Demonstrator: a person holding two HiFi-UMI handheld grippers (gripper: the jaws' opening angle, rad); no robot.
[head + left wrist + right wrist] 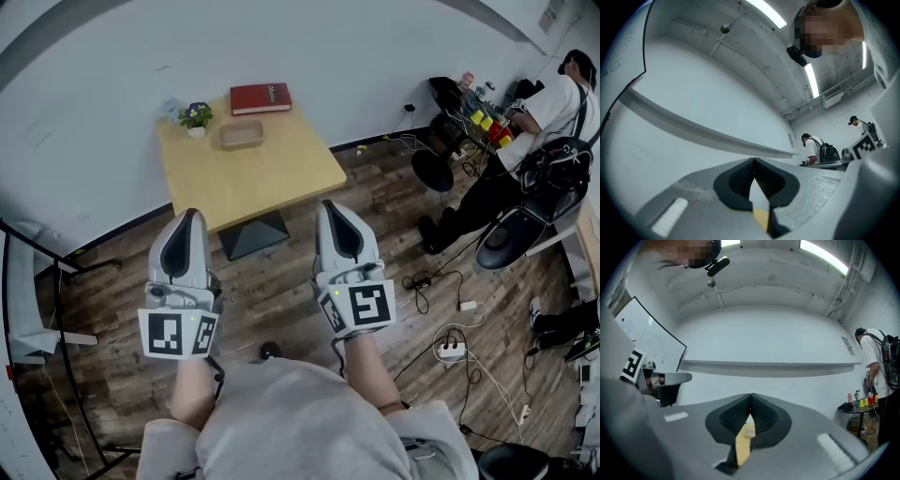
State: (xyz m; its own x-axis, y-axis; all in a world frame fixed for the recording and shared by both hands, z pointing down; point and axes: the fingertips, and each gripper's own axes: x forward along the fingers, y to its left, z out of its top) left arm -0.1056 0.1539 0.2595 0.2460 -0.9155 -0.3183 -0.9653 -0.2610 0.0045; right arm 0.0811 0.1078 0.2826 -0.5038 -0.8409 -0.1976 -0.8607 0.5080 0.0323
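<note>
Left gripper (190,217) and right gripper (333,208) are held lower-centre, jaws pinched fully shut on nothing, probably because the tray (242,135), red book (261,97) and potted plant (196,116) are parked on the wooden table (262,173) upper-centre, just ahead of the tips, nothing touched.

Looks like a lab-style office workroom: bare white walls, wood-plank floor (281,291) strewn with cables (427,279) and a power strip (451,351), whiteboard (649,341), ceiling strip lights (824,256), small wooden worktop (272,178), a person (553,103) at a cluttered bench beside a black swivel chair (511,239)
</note>
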